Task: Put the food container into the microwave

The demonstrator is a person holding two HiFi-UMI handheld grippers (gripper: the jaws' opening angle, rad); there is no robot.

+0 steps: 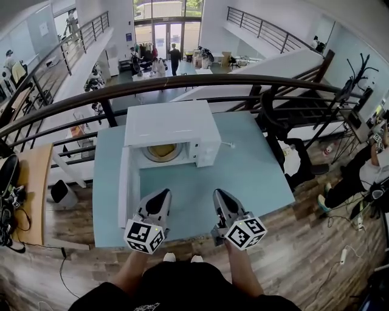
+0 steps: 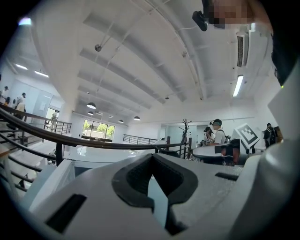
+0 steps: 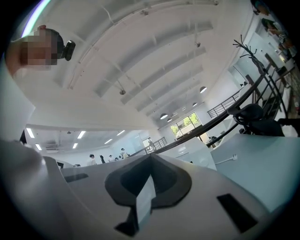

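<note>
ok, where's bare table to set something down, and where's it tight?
Widest bare patch: table right of the microwave, out to its right edge, bar a small white item. Also the strip between microwave front and the left gripper and right gripper. Tight: left side, where the open door juts forward; cavity holds the food container.

bright, evenly lit hall, strong fisheye
daylight from tall windows [image 1: 168,8] and ceiling strip lights [image 2: 238,85]; corners vignette black, shadows soft.
</note>
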